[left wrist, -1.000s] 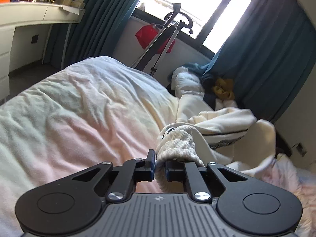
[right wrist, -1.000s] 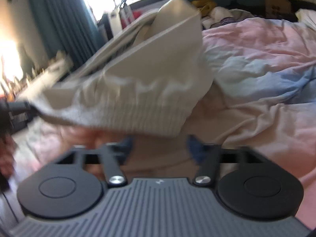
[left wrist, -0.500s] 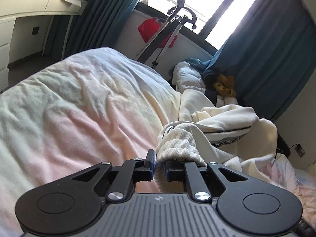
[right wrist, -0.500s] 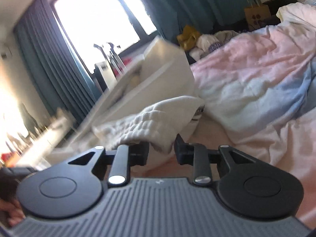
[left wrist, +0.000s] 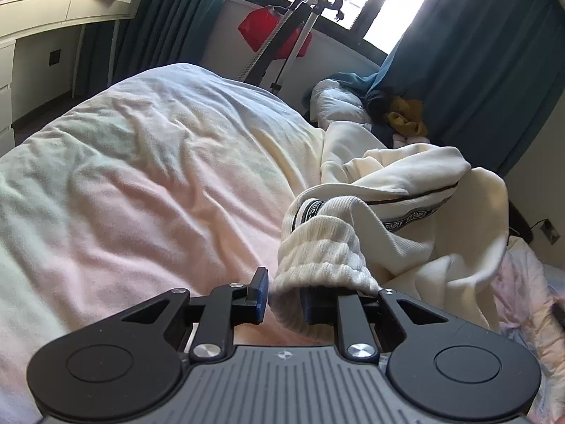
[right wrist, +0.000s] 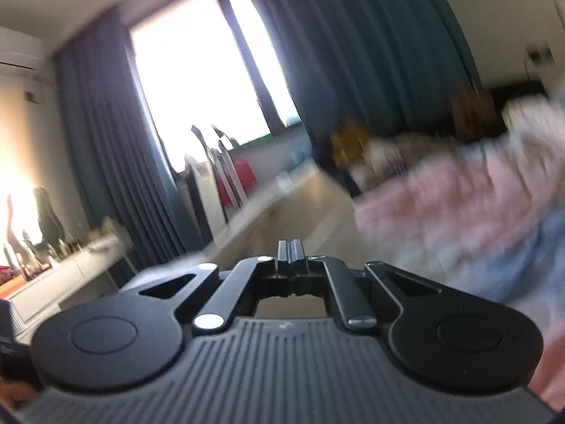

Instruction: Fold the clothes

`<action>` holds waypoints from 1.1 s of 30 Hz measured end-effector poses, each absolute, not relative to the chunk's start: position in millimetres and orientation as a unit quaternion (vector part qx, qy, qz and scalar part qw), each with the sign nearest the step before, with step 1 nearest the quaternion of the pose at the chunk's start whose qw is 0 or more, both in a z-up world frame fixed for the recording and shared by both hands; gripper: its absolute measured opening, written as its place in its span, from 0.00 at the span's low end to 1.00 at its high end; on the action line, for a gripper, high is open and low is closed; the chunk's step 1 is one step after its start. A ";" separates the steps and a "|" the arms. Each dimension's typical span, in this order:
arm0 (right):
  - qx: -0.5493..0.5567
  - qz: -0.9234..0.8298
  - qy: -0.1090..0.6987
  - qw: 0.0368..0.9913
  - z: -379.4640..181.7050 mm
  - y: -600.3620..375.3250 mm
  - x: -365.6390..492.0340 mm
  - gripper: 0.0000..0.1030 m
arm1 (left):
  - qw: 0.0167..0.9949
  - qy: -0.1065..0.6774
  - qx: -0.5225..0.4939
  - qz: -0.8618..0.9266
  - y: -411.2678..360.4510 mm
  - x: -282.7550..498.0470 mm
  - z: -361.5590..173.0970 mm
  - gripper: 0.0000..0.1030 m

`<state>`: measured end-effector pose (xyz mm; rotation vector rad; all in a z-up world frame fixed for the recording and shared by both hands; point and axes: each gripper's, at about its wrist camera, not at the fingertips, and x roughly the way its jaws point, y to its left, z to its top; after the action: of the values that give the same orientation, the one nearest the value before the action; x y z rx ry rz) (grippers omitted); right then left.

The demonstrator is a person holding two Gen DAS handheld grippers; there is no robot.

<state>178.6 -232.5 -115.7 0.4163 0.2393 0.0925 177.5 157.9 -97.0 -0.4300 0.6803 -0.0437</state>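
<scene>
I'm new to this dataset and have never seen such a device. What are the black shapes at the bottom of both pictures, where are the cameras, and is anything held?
There is no robot. A person holds a two-finger gripper in each hand, and each gripper carries a fisheye camera that looks along its fingers. The black shapes are the grippers themselves. The left view shows the left gripper over a pinkish duvet. The ribbed cuff of a cream sweatshirt lies between its fingers, which have just been opening. The blurred right view shows the right gripper shut, with nothing visible between its fingers.
</scene>
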 end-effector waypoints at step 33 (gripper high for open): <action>0.317 -0.009 0.288 0.904 -163.6 -279.2 161.7 0.09 | 0.944 0.306 0.100 -0.072 55.3 85.7 -58.3 0.70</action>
<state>161.7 -279.2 -163.6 0.6545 0.5950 -0.0194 85.7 55.3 -58.3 0.2030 0.6245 -0.1457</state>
